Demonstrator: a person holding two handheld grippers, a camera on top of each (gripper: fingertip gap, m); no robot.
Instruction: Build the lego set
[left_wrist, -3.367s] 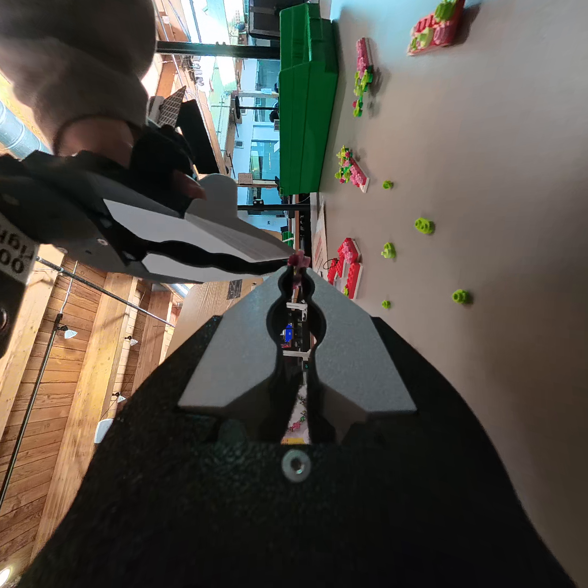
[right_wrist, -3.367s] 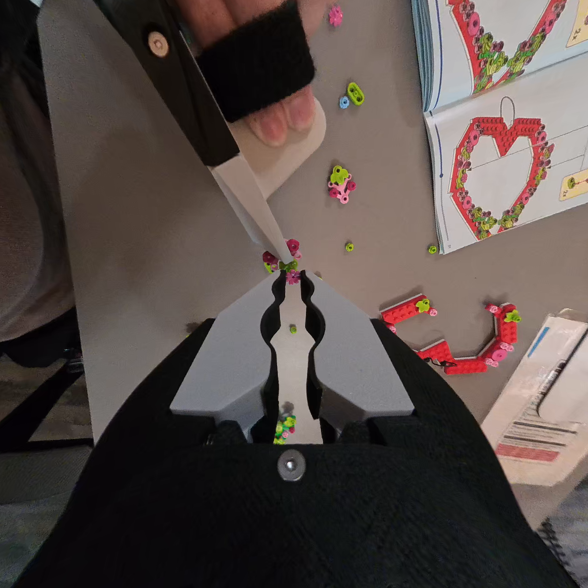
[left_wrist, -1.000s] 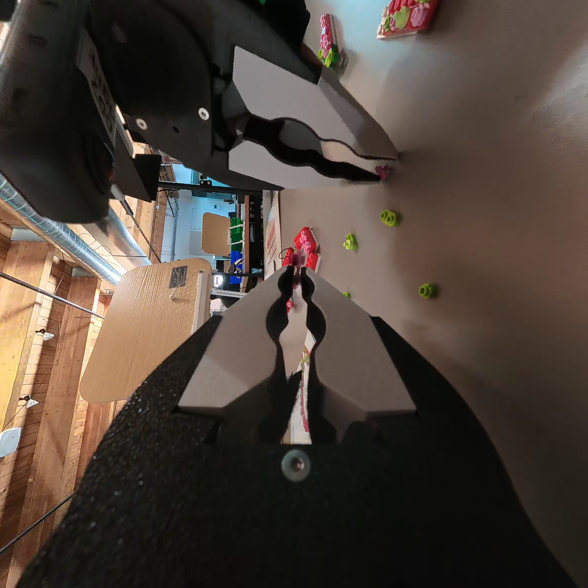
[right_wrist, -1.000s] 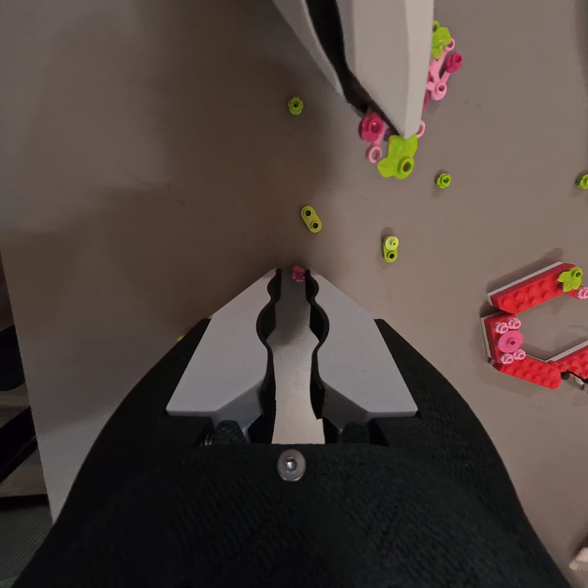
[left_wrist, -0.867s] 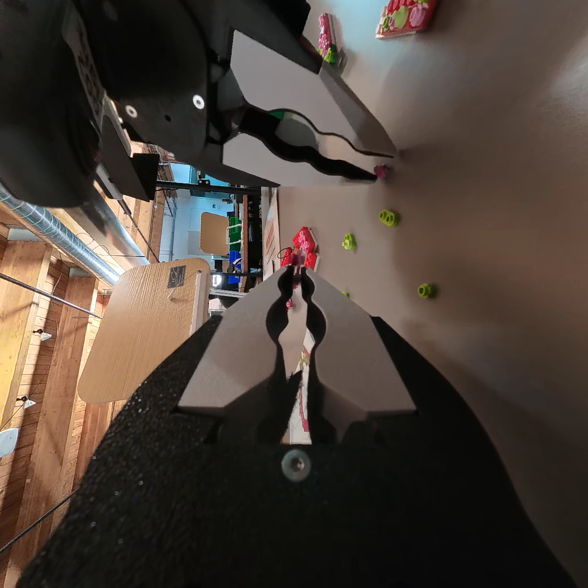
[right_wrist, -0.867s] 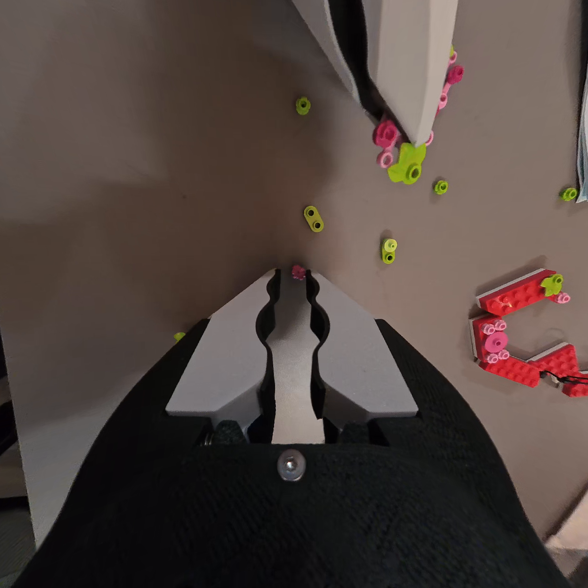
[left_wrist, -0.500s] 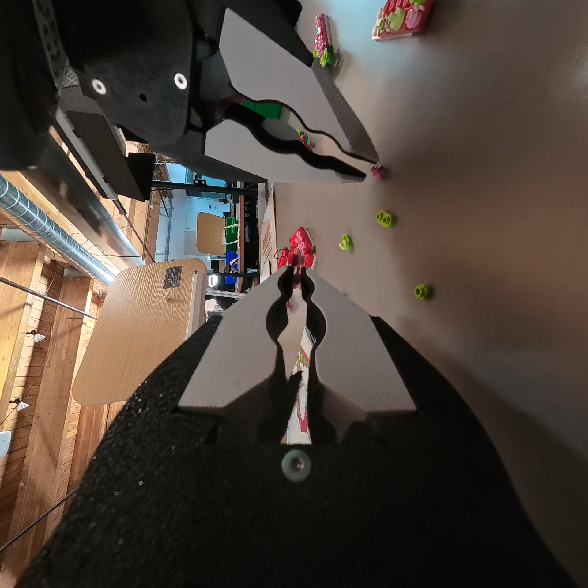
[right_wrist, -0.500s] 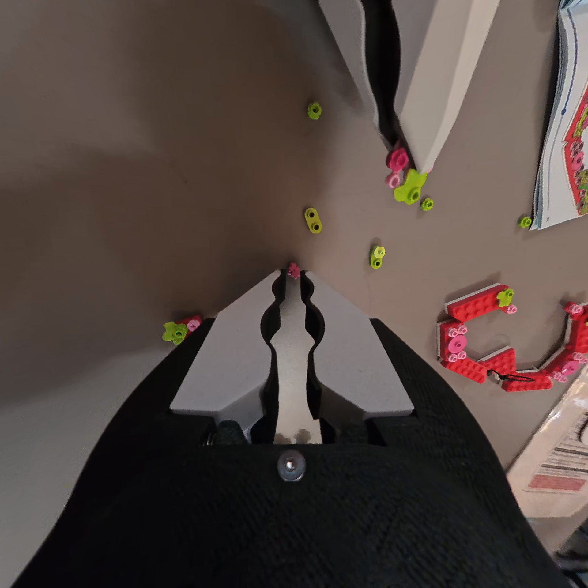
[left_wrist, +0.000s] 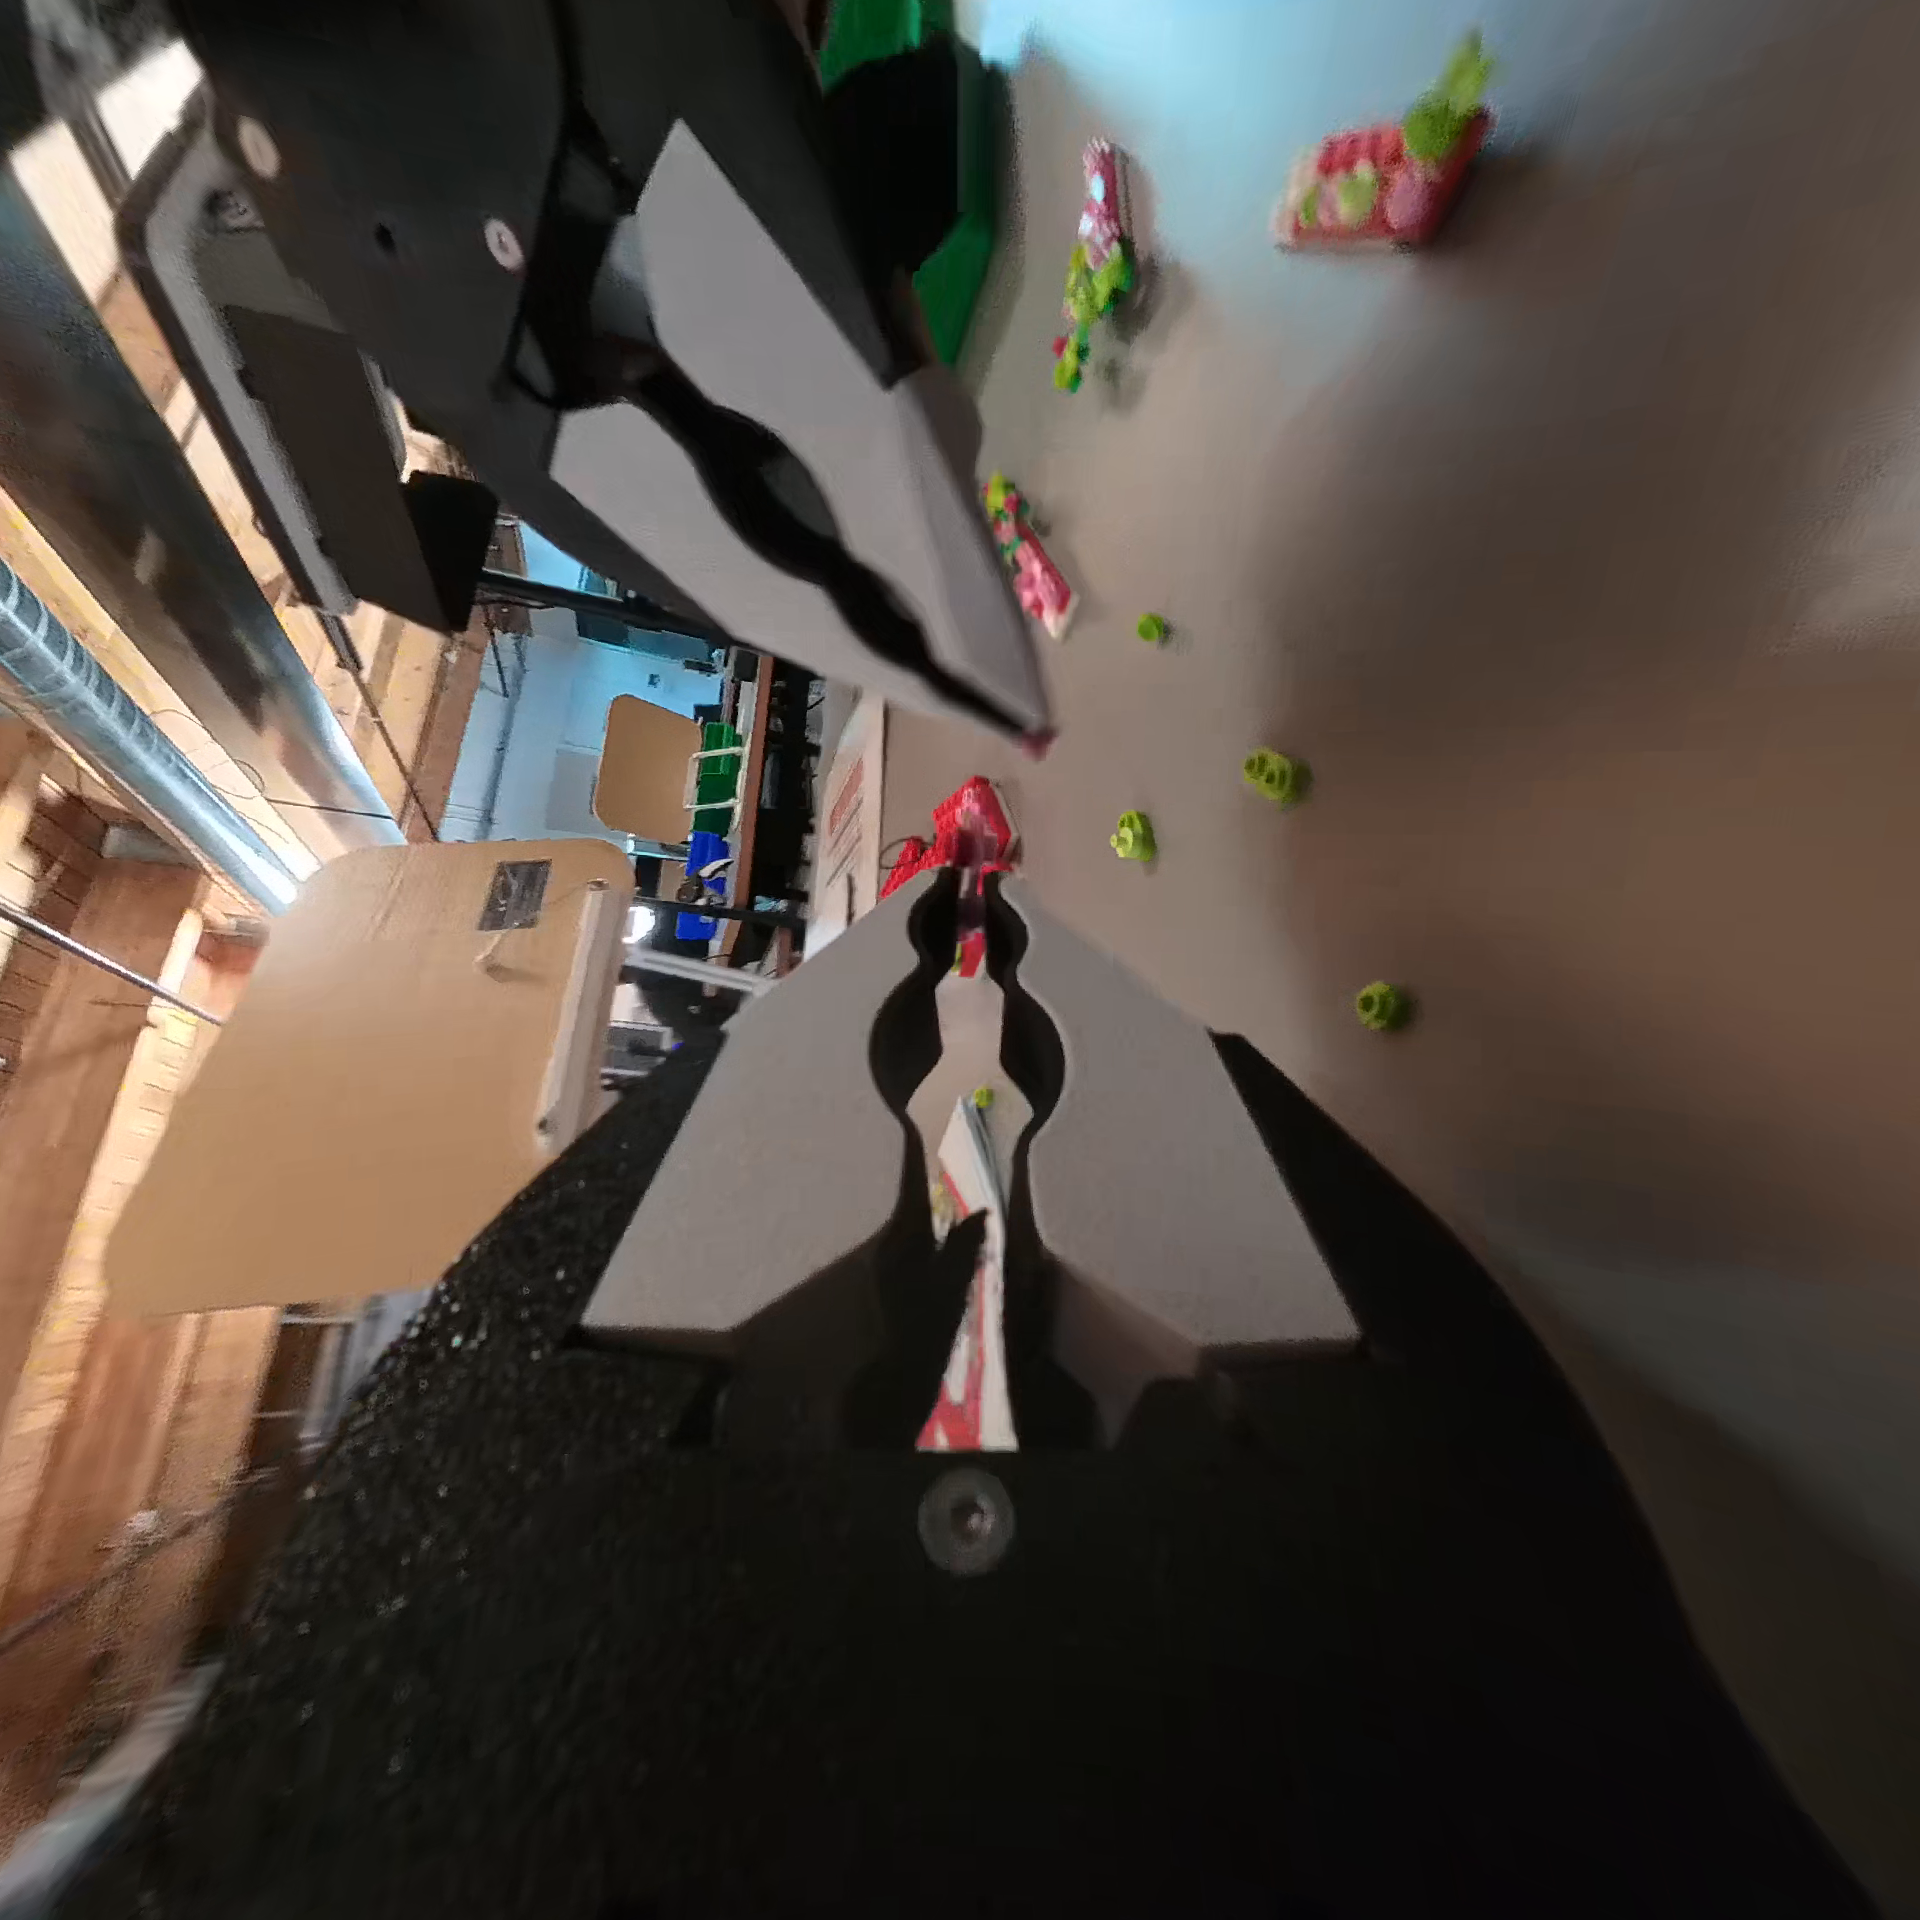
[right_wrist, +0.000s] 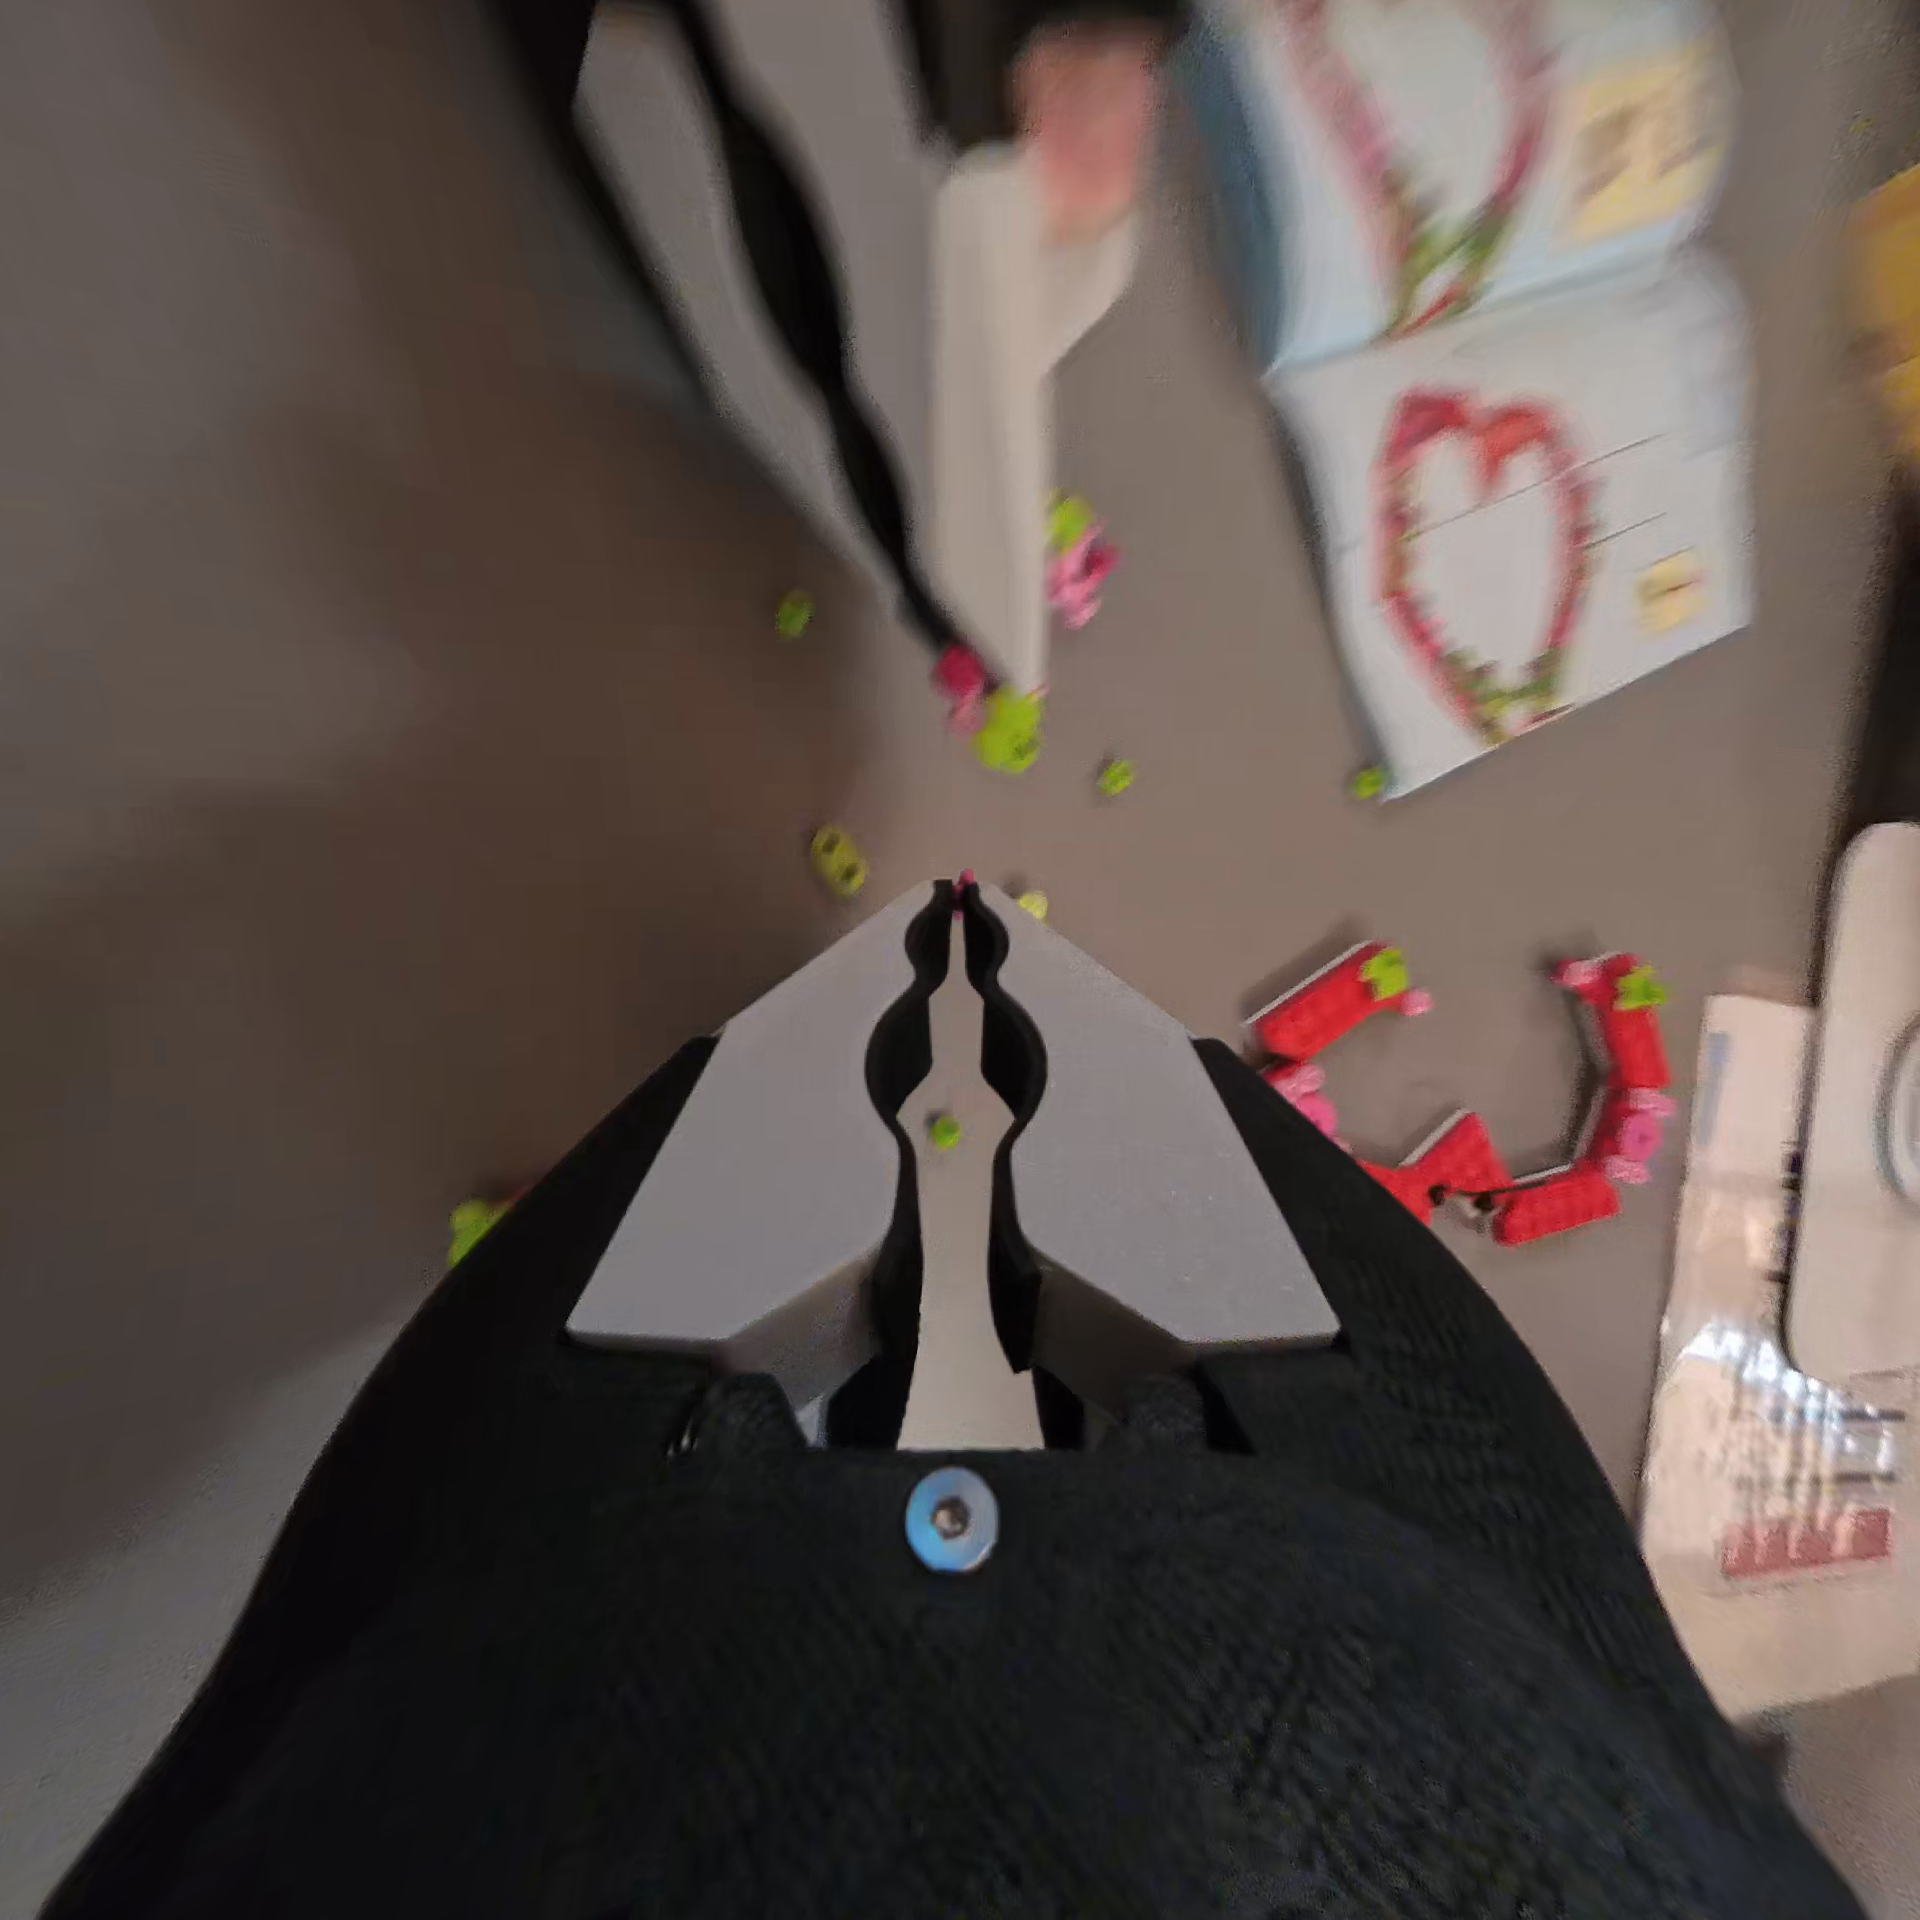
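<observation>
My left gripper (left_wrist: 966, 896) is shut on a small pink and green flower assembly (left_wrist: 968, 914) and holds it above the grey table. In the right wrist view that gripper (right_wrist: 982, 670) comes in from the top, with the assembly (right_wrist: 1003, 727) at its tip. My right gripper (right_wrist: 958, 896) is shut on a tiny pink flower piece (right_wrist: 964, 881) and is clear of the table. In the left wrist view it (left_wrist: 1029, 727) hangs just above and ahead of my left tips, with the pink piece (left_wrist: 1036, 740) at its point. Both views are motion-blurred.
A red partial heart frame (right_wrist: 1455, 1112) lies at the right, below the open instruction booklet (right_wrist: 1507, 540). Loose lime green pieces (right_wrist: 836, 857) (left_wrist: 1276, 774) are scattered on the table (right_wrist: 312, 623). A plastic bag (right_wrist: 1787, 1403) lies far right. Flower assemblies (left_wrist: 1039, 582) and a green box (left_wrist: 966, 249) sit farther off.
My right gripper has closed on the tiny pink flower, lifted it off the table and moved toward my left gripper's tip. My left gripper keeps its hold on the assembly.
</observation>
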